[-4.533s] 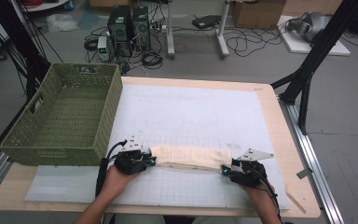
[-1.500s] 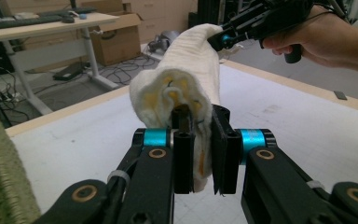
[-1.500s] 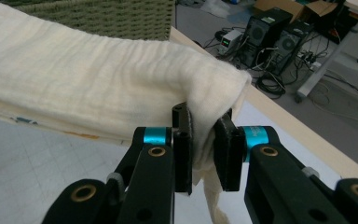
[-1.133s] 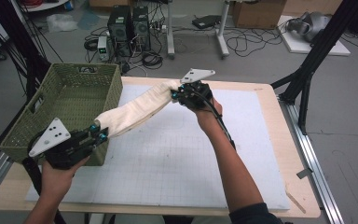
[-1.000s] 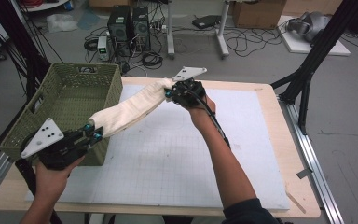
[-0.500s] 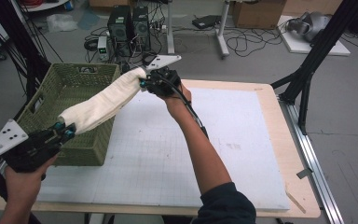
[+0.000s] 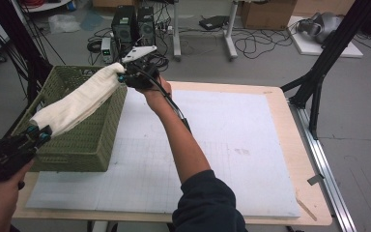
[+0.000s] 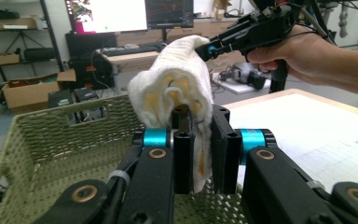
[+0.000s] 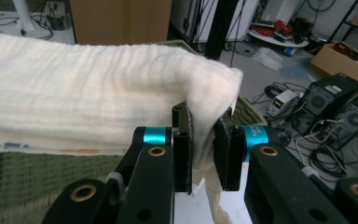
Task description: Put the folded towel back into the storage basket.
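Nearest, at the basket's front left corner: left tongs (image 7: 37,137) clamped on one end of the folded cream towel (image 7: 79,99), cloth bunched between the black jaws in the left gripper view (image 8: 198,154). Above the green woven basket (image 7: 84,145): towel (image 8: 177,79) stretched as a long roll, slanting from that front corner up to the basket's far right corner, hanging over the open top, not touching the rim as far as can be seen. At the basket's far right corner: right tongs (image 7: 124,77) pinched on the towel's other end (image 9: 98,112), fabric squeezed between the pads (image 9: 207,154), forearm reaching in over the counter (image 7: 251,159). Beyond the basket, on the floor: black computer towers (image 7: 134,26) and loose cables.
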`<state>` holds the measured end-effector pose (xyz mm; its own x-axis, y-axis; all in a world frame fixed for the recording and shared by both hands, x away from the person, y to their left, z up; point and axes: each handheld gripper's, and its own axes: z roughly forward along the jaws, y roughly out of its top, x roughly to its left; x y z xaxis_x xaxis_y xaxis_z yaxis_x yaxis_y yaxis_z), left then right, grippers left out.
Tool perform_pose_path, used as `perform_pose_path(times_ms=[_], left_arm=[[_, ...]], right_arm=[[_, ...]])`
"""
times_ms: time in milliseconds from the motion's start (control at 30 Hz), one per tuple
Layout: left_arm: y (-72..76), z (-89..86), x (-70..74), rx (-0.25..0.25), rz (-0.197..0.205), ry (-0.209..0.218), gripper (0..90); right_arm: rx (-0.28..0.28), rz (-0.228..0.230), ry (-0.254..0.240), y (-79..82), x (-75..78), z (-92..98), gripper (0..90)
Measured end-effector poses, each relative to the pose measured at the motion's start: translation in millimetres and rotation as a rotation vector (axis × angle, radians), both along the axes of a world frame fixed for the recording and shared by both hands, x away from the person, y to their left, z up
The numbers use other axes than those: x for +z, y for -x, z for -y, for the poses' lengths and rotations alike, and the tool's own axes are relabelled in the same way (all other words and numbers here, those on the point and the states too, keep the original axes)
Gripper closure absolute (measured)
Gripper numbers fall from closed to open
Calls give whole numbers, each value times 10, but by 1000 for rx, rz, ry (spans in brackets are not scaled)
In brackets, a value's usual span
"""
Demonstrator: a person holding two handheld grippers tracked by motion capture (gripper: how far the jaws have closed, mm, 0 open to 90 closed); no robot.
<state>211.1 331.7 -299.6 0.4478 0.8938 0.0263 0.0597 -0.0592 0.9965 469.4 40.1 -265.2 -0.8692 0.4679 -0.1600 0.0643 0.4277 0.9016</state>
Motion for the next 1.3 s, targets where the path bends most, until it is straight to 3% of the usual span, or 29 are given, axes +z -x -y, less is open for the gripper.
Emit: perform_pose_path(times_ms=[233,367,600,1200,1300], left_arm=[[-52,-138,-45,56,0,15,805],[-90,-234,-72,89,-9,17,805],[-153,-394,-184,139,-40,18,805],[-340,-585,-366,216,-112,-15,802],[-393,-612,-430,233,-135,-14,793]], right_arm=[[12,-3,-5,-153,39,-323,796],[12,-9,15,-221,41,-516,796],[17,-16,31,-319,-31,-793,796],[-24,-35,56,-441,-331,-1142,796],[-18,-17,91,-449,-390,-1204,794]])
